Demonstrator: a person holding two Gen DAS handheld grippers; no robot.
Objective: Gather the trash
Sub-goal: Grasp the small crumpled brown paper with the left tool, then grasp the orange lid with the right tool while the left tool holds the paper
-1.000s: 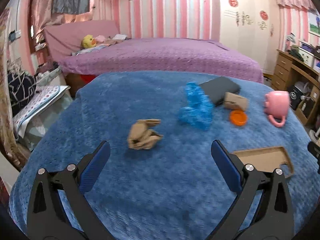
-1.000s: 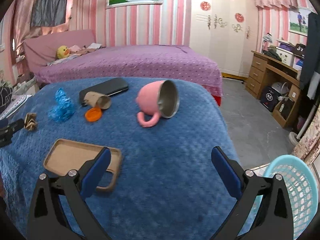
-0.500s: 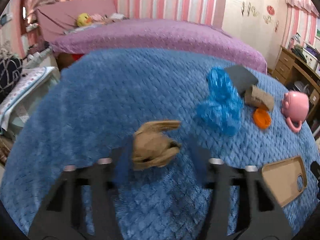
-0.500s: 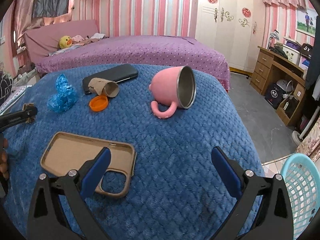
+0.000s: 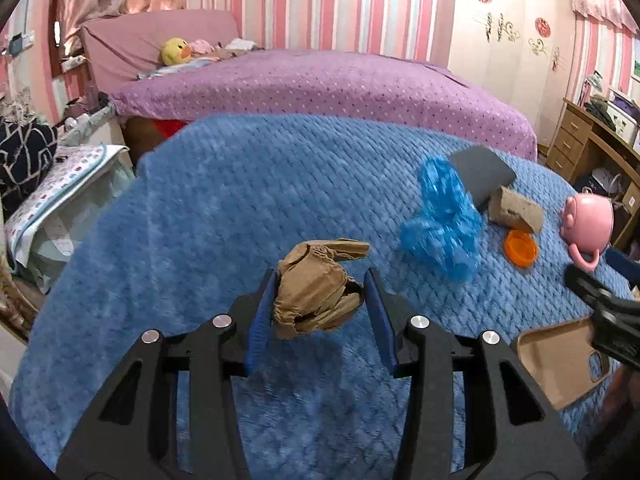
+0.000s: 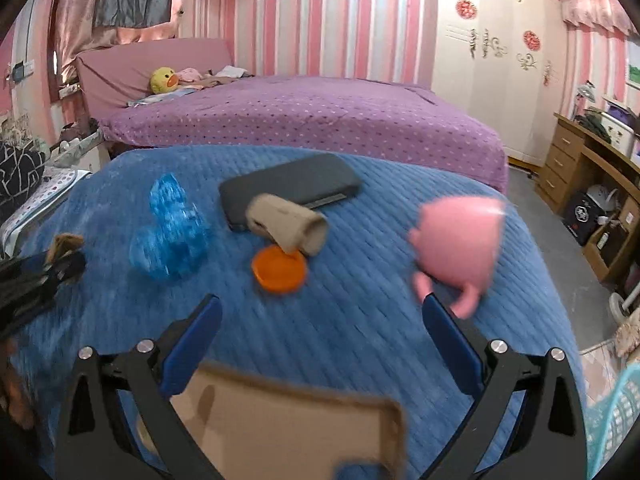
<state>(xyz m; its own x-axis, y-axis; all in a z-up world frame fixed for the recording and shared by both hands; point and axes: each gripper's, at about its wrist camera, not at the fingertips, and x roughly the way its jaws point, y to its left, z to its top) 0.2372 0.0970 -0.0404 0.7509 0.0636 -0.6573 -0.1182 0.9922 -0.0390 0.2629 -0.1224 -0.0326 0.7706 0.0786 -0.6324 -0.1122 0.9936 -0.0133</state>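
Blue wrapper (image 5: 442, 220), orange cap (image 5: 520, 253) near held paper wad (image 5: 316, 290).

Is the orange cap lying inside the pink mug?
No, the orange cap lies on the blue blanket, apart from the pink mug.

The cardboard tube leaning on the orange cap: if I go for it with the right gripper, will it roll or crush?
The cardboard tube is round and lies on its side, so a nudge would probably roll it off the orange cap. It looks hollow and thin-walled, so likely light and easily flattened. The right gripper is open; close gently.
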